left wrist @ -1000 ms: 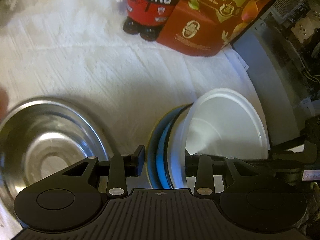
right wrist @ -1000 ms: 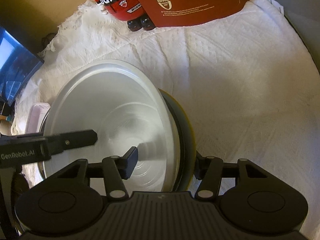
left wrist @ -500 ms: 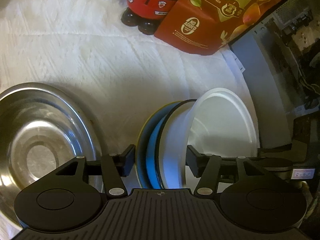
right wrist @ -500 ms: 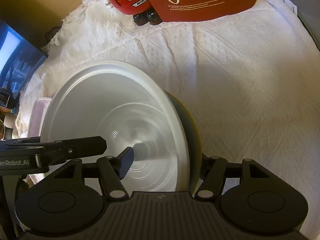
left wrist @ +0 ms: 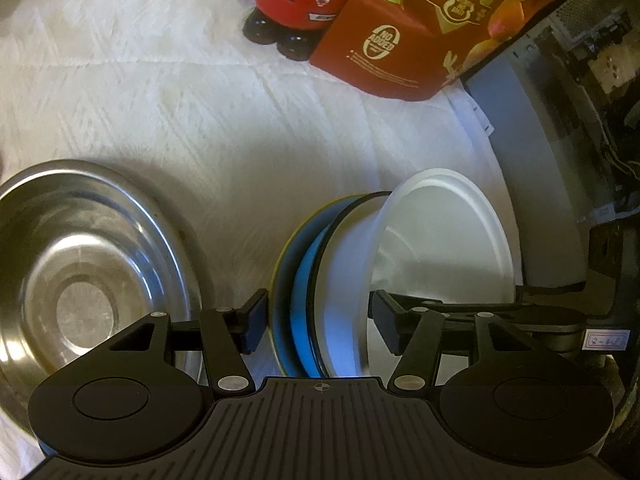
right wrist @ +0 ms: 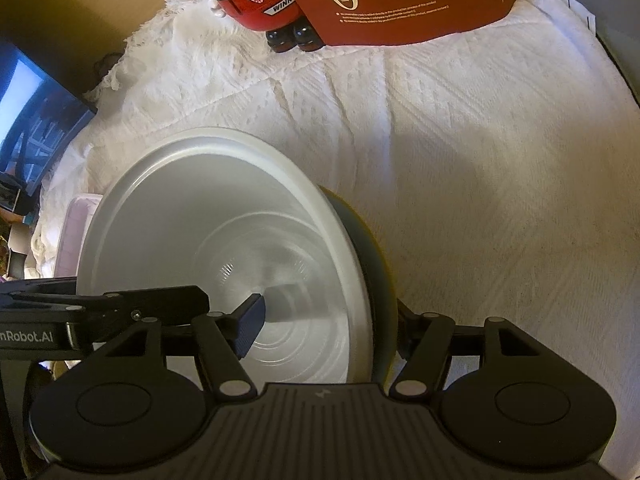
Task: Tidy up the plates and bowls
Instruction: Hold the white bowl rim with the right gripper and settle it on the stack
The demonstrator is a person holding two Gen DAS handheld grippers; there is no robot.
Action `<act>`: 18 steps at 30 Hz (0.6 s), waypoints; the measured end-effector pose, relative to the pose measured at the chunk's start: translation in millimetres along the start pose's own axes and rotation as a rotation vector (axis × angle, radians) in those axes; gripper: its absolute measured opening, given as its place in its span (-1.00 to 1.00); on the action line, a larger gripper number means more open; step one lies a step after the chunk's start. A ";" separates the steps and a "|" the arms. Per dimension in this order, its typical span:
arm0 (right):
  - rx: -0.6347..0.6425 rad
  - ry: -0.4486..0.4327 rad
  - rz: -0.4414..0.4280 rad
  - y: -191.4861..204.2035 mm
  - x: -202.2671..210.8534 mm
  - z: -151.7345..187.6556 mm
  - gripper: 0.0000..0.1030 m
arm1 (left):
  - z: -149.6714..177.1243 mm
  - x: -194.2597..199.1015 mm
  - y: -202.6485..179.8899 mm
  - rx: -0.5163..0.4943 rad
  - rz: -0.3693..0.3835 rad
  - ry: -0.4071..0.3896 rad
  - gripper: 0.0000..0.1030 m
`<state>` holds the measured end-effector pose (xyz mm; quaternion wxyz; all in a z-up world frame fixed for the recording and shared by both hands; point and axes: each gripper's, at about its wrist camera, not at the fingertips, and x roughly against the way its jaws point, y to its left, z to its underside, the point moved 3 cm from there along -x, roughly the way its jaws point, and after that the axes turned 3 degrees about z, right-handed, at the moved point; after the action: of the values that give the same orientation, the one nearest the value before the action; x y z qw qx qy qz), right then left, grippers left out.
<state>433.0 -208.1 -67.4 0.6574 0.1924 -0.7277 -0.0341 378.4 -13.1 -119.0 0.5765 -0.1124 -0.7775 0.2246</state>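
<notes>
A nested stack of bowls (left wrist: 304, 280) stands tilted on its edge above the white cloth: yellow outside, then blue, then a black-rimmed white one, with a white bowl (right wrist: 224, 240) innermost. My left gripper (left wrist: 320, 322) is open and straddles the stack's near rim, with small gaps at both pads. My right gripper (right wrist: 326, 324) is shut on the same stack from the other side. Its left pad rests inside the white bowl and its right finger sits behind the yellow rim. One of the left gripper's fingers (right wrist: 168, 300) reaches into the bowl in the right wrist view.
A steel bowl (left wrist: 92, 280) sits on the cloth to the left of the stack. A red toy figure (left wrist: 300, 4) and a red egg carton (left wrist: 400, 40) stand at the back. A pale container (right wrist: 72, 232) and a screen (right wrist: 28, 112) are at the left, and a grey panel (left wrist: 532, 160) at the right.
The left gripper's jaws have spread wide and let go of the stack's rim. The right gripper's jaws have widened slightly around the stack. Neither hand has shifted much.
</notes>
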 end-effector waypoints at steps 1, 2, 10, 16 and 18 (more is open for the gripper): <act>0.004 -0.004 0.009 1.1 0.3 -0.4 0.25 | 0.2 -0.1 0.2 0.000 0.000 0.000 0.18; 0.011 -0.006 0.015 1.3 0.6 -0.5 0.25 | 0.3 -0.2 0.2 0.001 0.000 0.000 0.18; -0.011 0.009 -0.028 -3.5 -2.4 2.2 0.25 | -0.1 -2.1 -1.4 -0.010 -0.007 -0.002 0.23; -0.027 0.023 -0.043 -3.9 -1.6 1.8 0.25 | 2.1 -5.2 -6.0 -0.048 -0.031 0.008 0.25; -0.030 0.032 -0.050 -5.2 -2.1 0.8 0.26 | 1.4 -6.5 -5.0 -0.046 -0.026 0.020 0.25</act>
<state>433.7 -212.3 -71.1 0.6708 0.2010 -0.7114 -0.0585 379.5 -20.5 -122.4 0.5843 -0.1177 -0.7781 0.1982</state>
